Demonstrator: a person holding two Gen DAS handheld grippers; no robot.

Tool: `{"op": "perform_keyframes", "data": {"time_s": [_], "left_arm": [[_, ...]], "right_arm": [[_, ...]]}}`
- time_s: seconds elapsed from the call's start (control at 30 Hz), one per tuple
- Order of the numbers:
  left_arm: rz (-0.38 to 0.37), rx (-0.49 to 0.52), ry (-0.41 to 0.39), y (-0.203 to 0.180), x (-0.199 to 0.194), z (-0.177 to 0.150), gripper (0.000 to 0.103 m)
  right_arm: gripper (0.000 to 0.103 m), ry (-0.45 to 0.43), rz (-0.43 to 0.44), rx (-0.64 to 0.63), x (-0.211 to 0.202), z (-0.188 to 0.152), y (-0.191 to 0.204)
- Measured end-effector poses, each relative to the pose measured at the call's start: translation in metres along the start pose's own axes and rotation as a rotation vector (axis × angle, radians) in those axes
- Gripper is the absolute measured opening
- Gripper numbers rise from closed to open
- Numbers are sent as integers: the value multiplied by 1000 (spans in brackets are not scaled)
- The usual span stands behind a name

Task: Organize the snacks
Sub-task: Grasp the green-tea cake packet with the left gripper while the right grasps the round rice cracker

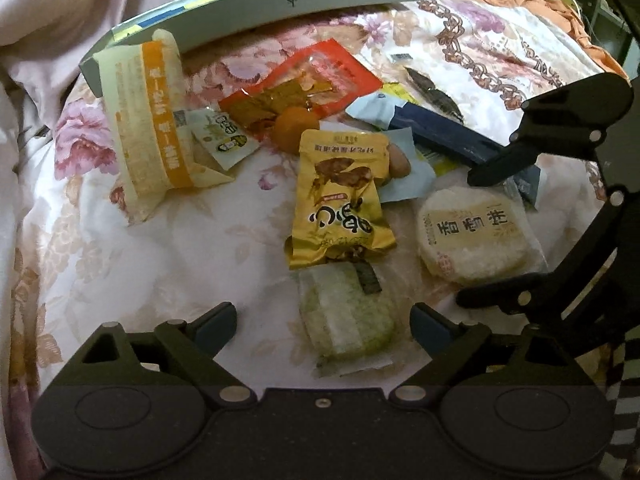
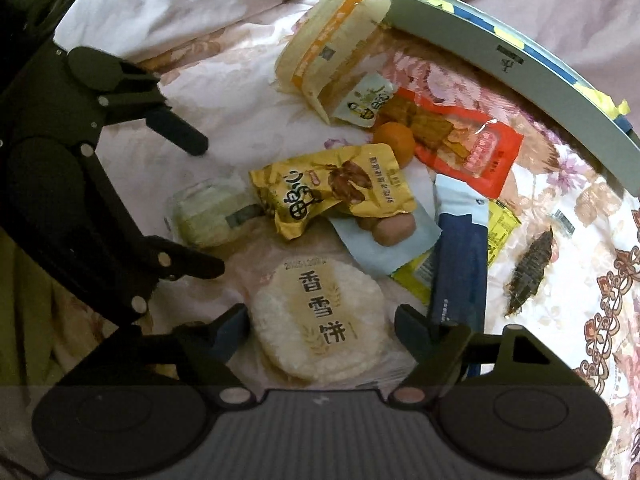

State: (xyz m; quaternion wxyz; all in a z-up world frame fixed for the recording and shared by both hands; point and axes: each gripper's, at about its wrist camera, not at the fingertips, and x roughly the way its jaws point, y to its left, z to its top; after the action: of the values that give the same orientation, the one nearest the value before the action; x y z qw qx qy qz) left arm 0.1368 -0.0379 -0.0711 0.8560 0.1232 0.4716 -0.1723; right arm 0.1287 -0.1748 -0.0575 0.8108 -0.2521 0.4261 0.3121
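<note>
Several snack packs lie on a floral bedspread (image 1: 160, 264). My left gripper (image 1: 323, 322) is open and straddles a green rice cake in clear wrap (image 1: 348, 320); its pads stand clear of the cake on both sides. My right gripper (image 2: 322, 320) is open around a round white rice cracker pack (image 2: 320, 320), its pads close to the wrapper's edges. Each gripper shows in the other's view: the right gripper (image 1: 486, 232) over the cracker (image 1: 472, 236), the left gripper (image 2: 198, 204) over the green cake (image 2: 212, 216). A yellow nut pack (image 1: 340, 200) lies just beyond the green cake.
A grey box (image 1: 280, 4) stands at the far edge of the pile. Before it lie a cream-and-orange pack (image 1: 148, 120), a red pack (image 1: 304, 84), an orange fruit (image 1: 294, 128), a navy stick pack (image 1: 448, 136) and a dark dried snack (image 2: 528, 272). Pink bedding rises at the left.
</note>
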Motion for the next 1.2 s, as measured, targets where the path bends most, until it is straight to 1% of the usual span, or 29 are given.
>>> {"op": "perform_keyframes", "data": {"time_s": [0.17,0.23,0.37,0.57,0.67,0.7,0.73,0.8,0.97,1.03,1.1,1.13,1.2], "left_arm": [[32,38,-2,-4,2,0,85],[28,47,-10,-4,2,0,79],[19,62,-20,-6,2,0,75],[2,94,-31,-10,6,1,66],[-8,81,-36,-8,4,1,59],[-13,75,-39,-7,4,0,52],[-17,69,-42,-5,3,1,51],[-24,53,-45,-3,2,0,50],[-40,0,-63,3,-2,0,50],[-40,-22,-81,4,-6,0,50],[-33,-33,-105,5,-10,1,50],[-28,-39,-120,6,-12,1,50],[-18,-44,-141,6,-15,2,50]], "right_arm": [[81,0,1,6,-1,1,-3],[81,2,-6,-1,-2,1,-3],[81,11,-4,3,-1,1,-3],[84,37,12,46,9,1,-8],[83,34,14,46,9,1,-8],[81,31,16,46,9,1,-8],[78,28,19,46,8,1,-8],[76,22,27,47,6,1,-8],[75,4,18,35,5,2,-6],[75,-11,-4,9,2,2,-1],[75,-34,-49,-45,-2,1,7],[75,-48,-78,-77,-4,0,11],[75,-82,-178,-172,-8,-2,22]]}}
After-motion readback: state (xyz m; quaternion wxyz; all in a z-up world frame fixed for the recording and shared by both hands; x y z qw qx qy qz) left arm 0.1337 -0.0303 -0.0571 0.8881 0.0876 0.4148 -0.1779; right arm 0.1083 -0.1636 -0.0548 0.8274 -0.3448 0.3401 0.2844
